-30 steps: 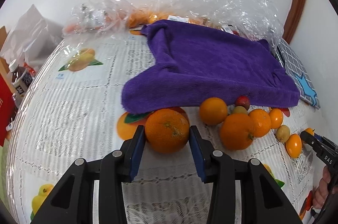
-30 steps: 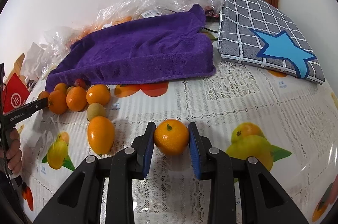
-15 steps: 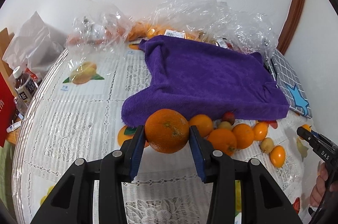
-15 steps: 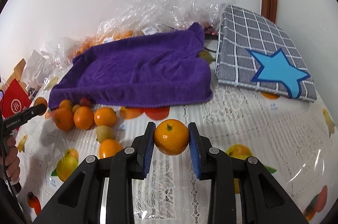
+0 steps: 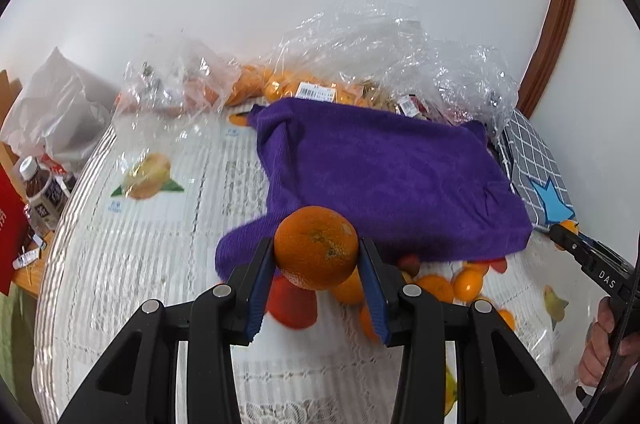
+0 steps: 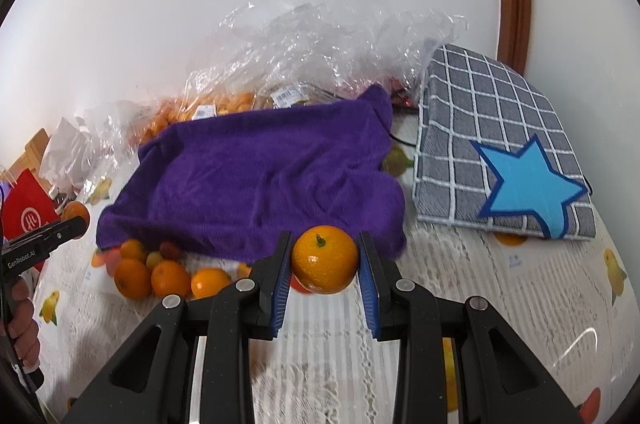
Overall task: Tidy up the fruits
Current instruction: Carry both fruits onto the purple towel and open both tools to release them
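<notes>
Oranges show through clear plastic bags (image 5: pixel 360 63), uncountable. Left gripper (image 5: pixel 316 264) clamps one large orange (image 5: pixel 316 248); right gripper (image 6: pixel 325 266) clamps one small orange (image 6: pixel 325 260).

Bright even indoor light, soft shadows, glare on plastic wrap (image 6: pixel 320 35), fisheye-bent edges, slight motion blur

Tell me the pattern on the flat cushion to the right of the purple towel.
Grey with a white grid and one blue star; the cushion shows best in the right wrist view.

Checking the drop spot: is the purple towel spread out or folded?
Spread out: the purple towel lies open across the table, edges rumpled.
</notes>
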`<action>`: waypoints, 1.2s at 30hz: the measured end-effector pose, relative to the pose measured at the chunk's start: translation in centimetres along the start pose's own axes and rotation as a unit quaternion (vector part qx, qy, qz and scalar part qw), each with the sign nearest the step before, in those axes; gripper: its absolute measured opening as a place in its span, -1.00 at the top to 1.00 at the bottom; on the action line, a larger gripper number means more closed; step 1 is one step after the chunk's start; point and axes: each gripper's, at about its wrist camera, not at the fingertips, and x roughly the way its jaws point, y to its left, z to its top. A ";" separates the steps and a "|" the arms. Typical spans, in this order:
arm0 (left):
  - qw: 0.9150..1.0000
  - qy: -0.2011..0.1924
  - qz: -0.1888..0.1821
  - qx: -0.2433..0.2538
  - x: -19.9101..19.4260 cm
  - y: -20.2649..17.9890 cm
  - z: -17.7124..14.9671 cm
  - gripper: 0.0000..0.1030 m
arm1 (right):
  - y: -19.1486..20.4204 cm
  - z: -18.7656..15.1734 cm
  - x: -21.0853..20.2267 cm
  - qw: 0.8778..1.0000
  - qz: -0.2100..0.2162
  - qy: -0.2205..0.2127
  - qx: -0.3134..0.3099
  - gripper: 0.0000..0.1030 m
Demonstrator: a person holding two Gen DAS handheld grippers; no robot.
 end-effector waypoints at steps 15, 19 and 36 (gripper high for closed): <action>1.000 0.007 -0.009 0.027 5.0 -2.0 7.1 0.23 | 0.7 6.6 4.3 1.000 0.007 -0.014 -0.009 0.40; 0.999 0.015 -0.012 0.028 7.3 -2.5 8.4 0.23 | 0.7 8.0 7.0 1.000 0.008 -0.007 -0.009 0.40; 0.996 0.083 -0.015 0.039 15.6 -3.7 8.7 0.23 | 0.4 7.6 16.3 0.998 -0.008 0.064 -0.011 0.40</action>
